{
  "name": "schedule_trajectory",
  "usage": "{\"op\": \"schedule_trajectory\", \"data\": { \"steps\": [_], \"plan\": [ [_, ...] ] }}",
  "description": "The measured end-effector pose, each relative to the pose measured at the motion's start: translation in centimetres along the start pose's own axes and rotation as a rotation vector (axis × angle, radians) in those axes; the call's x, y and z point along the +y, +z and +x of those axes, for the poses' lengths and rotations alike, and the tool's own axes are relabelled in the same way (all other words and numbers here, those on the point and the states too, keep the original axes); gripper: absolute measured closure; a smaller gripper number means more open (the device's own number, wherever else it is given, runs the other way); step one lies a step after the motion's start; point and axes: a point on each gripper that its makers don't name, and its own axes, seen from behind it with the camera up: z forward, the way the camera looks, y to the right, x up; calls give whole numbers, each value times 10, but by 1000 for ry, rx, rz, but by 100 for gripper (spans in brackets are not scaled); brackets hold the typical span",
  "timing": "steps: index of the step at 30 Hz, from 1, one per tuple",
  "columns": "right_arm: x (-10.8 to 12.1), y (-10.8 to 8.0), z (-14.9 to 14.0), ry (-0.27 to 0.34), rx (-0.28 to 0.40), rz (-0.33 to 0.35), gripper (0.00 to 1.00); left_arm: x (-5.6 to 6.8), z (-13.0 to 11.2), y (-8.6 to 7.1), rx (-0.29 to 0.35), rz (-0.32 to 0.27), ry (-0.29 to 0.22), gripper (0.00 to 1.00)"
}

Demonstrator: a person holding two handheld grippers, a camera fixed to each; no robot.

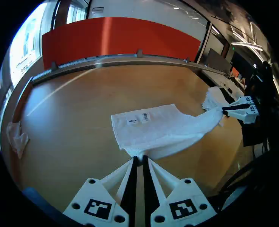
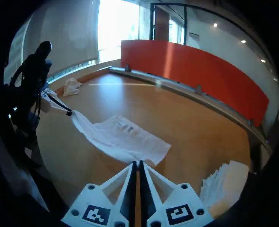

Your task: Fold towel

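1. A white towel is lying partly spread on a wooden worktop, well apart from the red partition that is standing along the worktop's far side; the towel edge farthest from the red partition is hanging lifted and stretched between two grippers.
2. Likely risk: each gripper seems to be pinching only a thin bit of corner cloth; a sharp pull could be tugging one corner free, dropping that edge and skewing the fold.
3. Another risk: the part of the towel nearer the red partition is resting flat, with small tags showing; if the two corners are travelling toward the red partition unevenly, they may be landing out of line, leaving a crooked, wrinkled fold.
4. A stack of folded towels is sitting between the right gripper and one end of the red partition; a wide sweep on that side could be knocking it over.
5. The left gripper is pointing toward the red partition; its fingers are drawn almost together, leaving only a thin slit, and they are clenching one towel corner; in the right gripper view it is gripping the raised end of the cloth.
6. The right gripper is likewise nearly closed and is clasping the towel's other near corner; in the left gripper view it is holding that corner up off the worktop.
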Motion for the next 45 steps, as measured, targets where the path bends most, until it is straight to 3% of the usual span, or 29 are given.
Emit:
{"op": "schedule_trajectory", "data": {
  "steps": [9,15,30,37,45],
  "plan": [
    [3,0,0,-1,-5,4,96,1,-1,-2,-5,-4,-9,89],
    [10,9,1,-13,-15,-1,96,-2,5,9,-3,5,-23,89],
    [53,67,3,-13,-48,-24,96,-27,35,71,-4,44,-34,90],
    [64,92,-6,3,-77,-23,96,-38,28,102,-44,48,-43,89],
    [68,110,-19,24,-107,-20,96,-44,19,125,-69,52,-51,90]
  ]
}}
